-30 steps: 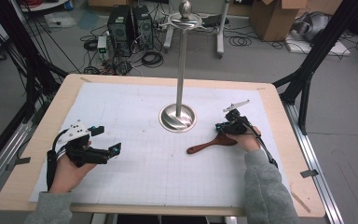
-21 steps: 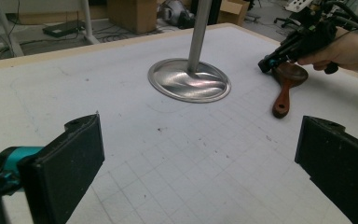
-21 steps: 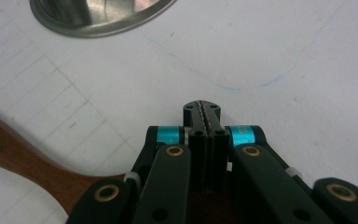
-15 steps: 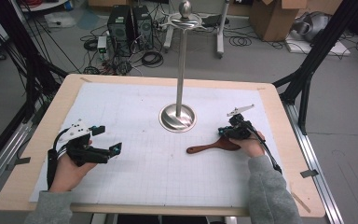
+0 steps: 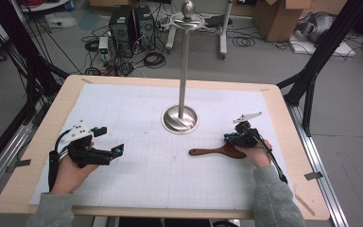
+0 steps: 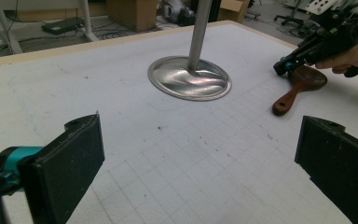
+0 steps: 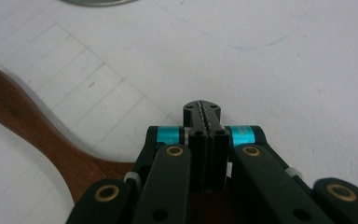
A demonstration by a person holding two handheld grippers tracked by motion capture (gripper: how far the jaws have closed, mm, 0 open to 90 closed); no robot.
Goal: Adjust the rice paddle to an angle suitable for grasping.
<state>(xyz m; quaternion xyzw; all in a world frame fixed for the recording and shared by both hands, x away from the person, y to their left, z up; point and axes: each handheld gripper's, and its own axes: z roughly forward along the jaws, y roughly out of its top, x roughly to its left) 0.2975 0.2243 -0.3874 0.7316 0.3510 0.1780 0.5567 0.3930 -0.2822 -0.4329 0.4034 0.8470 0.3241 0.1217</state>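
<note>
The right hand-held gripper (image 5: 229,137) is hovering at the right of the frame with jaws pressed together, empty, just over the wooden spoon (image 5: 216,151) lying on the table (image 5: 137,109). The left hand-held gripper (image 5: 109,142), lower left, is gaping apart.

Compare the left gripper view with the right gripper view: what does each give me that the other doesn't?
Left gripper view alone: the left tool with jaws wide apart, the stand's steel pole, and the right tool from outside, over the wooden spoon.

Right gripper view alone: the right tool's jaws pressed together with nothing between them.

Both: the spoon, the stand's round base and the gridded white mat.
</note>
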